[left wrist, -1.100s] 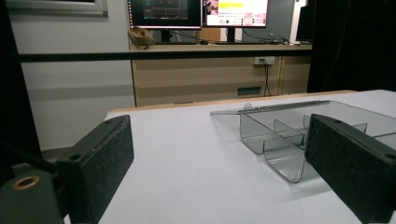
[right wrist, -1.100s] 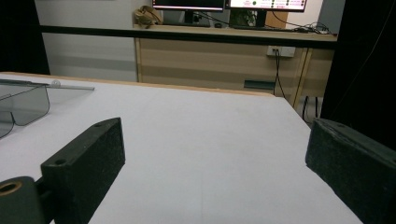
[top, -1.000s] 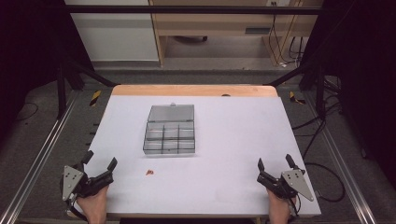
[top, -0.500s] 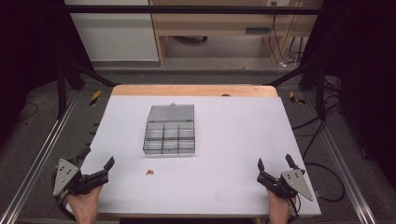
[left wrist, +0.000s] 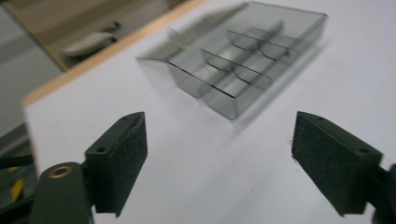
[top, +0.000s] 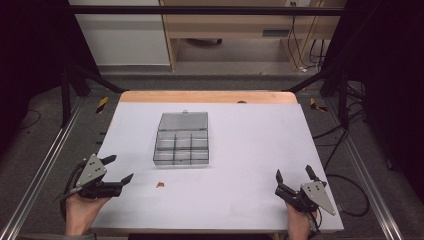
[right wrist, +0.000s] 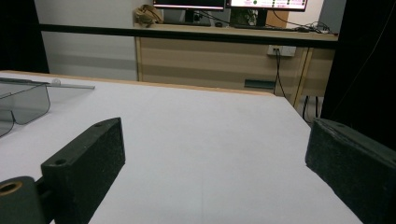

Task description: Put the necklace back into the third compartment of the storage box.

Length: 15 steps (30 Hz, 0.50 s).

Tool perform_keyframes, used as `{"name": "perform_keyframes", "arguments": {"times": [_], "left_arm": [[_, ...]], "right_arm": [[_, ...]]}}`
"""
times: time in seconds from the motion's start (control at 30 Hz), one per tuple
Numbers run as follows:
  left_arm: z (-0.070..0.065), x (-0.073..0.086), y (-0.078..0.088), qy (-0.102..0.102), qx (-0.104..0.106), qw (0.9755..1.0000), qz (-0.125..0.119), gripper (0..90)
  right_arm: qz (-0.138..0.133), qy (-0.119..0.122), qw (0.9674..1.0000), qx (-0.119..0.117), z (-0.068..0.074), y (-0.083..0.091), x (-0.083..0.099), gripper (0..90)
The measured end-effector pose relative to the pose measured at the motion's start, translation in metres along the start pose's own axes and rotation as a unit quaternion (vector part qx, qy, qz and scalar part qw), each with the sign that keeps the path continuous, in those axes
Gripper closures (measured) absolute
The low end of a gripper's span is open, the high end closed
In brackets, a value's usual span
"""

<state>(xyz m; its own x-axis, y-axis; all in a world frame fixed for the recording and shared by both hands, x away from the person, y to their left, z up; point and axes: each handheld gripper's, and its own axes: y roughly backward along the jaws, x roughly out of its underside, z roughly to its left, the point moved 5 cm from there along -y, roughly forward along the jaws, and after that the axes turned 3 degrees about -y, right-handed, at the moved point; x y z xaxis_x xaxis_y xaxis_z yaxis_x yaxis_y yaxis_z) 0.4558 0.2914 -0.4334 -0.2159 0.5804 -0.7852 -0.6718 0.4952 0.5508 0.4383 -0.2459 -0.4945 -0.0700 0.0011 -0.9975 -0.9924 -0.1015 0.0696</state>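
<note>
The left gripper [top: 119, 168] is hovering at the near left corner of the smooth white surface [top: 250, 145], its padded black jaws spread with nothing between them, having just been closing a little. Ahead of those jaws a box [left wrist: 243, 60] of clear smoky plastic is lying open, its flat lid folded back and thin dividers cutting it into small square cells. A tiny reddish bit [top: 159, 184] is lying just beside the left jaws, between them and the box. The right gripper [top: 296, 176] is resting at the near right corner, jaws spread wide and empty, the box well off to their left.
</note>
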Motion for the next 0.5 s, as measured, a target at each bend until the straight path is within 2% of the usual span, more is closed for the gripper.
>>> {"name": "perform_keyframes", "arguments": {"times": [0.07, 0.1, 0.17, 0.23, 0.33, 0.4, 0.5], "left_arm": [[-0.001, -0.003, -0.004, -0.012, 0.026, 0.999, 0.034, 23.0], [-0.001, -0.004, -0.005, -0.026, 0.031, 0.998, 0.049, 24.8], [-0.004, -0.008, -0.01, -0.051, 0.047, 0.9944, 0.08, 28.6], [-0.007, -0.012, -0.015, -0.078, 0.059, 0.989, 0.11, 30.8], [-0.012, -0.016, -0.025, -0.107, 0.093, 0.9789, 0.147, 33.1], [-0.015, -0.018, -0.031, -0.127, 0.117, 0.9693, 0.175, 34.7], [-0.018, -0.021, -0.039, -0.154, 0.14, 0.9545, 0.214, 43.0]], "right_arm": [[0.0, 0.0, 1.0, 0.0, 0.0, 0.0, 0.0, 5.3], [0.0, 0.0, 1.0, 0.0, 0.0, 0.0, 0.0, 5.3], [0.0, -0.001, 1.0, 0.0, 0.0, 0.0, 0.0, 5.3], [0.001, -0.001, 1.0, 0.0, 0.0, 0.0, 0.0, 5.3], [0.001, 0.0, 1.0, 0.0, 0.0, 0.0, 0.0, 5.3], [0.001, 0.0, 1.0, 0.0, 0.0, 0.0, 0.0, 5.3], [0.002, -0.001, 1.0, -0.001, 0.0, 0.0, 0.0, 5.2]]}}
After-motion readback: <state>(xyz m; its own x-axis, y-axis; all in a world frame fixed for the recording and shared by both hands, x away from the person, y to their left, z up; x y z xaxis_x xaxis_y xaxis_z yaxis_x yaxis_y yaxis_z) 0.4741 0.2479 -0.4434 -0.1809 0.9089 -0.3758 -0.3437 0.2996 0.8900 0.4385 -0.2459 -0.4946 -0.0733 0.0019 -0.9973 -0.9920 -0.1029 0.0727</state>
